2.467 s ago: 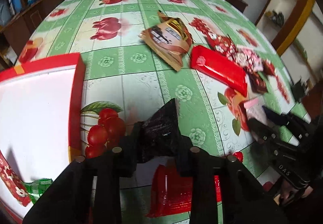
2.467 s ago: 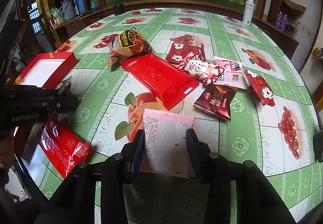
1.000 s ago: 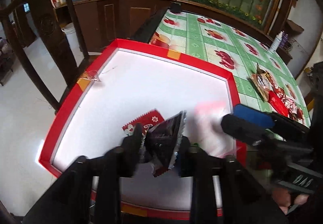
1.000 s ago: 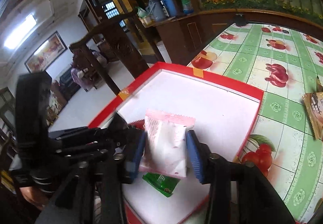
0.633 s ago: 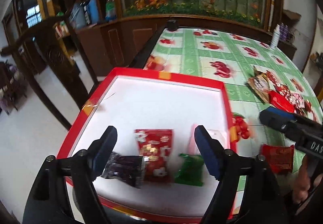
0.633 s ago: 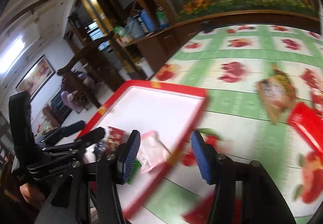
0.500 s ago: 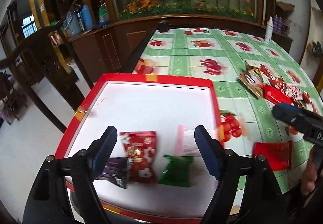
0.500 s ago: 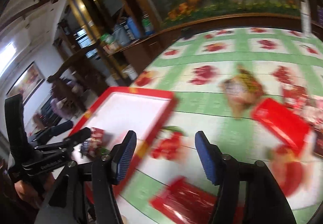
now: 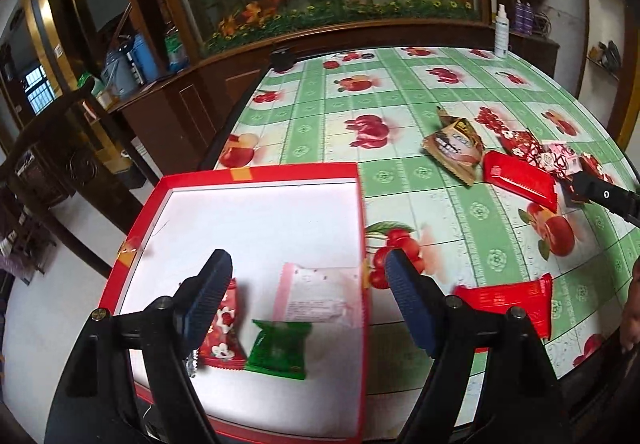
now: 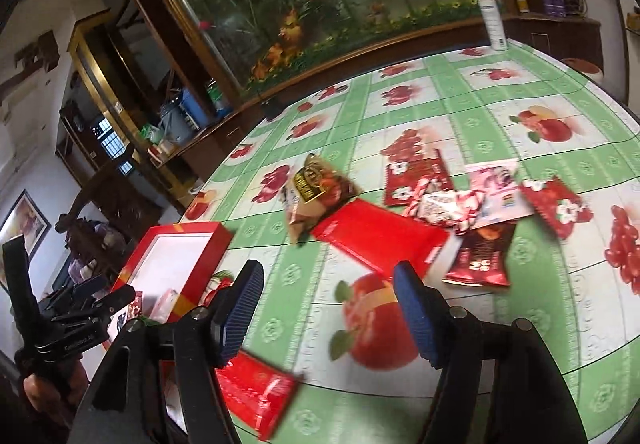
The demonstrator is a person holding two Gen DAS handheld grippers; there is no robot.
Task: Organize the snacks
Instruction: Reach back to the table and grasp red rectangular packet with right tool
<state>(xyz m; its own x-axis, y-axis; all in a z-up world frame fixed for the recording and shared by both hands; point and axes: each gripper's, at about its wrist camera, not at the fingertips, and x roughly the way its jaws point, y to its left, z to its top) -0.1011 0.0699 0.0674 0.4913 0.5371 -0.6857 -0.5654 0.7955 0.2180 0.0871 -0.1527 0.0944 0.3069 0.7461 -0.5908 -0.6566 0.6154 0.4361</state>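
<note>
Pink and white, the packet (image 9: pixel 320 298) I just dropped now lies in the red box (image 9: pixel 256 174), beside the green packet (image 9: pixel 279 349) and the red flower packet (image 9: pixel 221 336). Both drops are done. My left hand-held gripper (image 9: pixel 308 286) hangs wide apart right above them, holding nothing. My right hand-held gripper (image 10: pixel 328 308) is spread and has swung back over the counter (image 10: pixel 500 116). A red wrapper (image 10: pixel 256 392) lies near, just left of it; the pile (image 10: pixel 448 200) waits farther off.

Your box (image 9: pixel 256 180) sits at the table's (image 9: pixel 400 116) near left corner, with three packets (image 9: pixel 316 296) side by side inside it. One packet (image 9: pixel 508 298) lies just right of the box; a heap (image 10: pixel 432 200) lies farther right.
</note>
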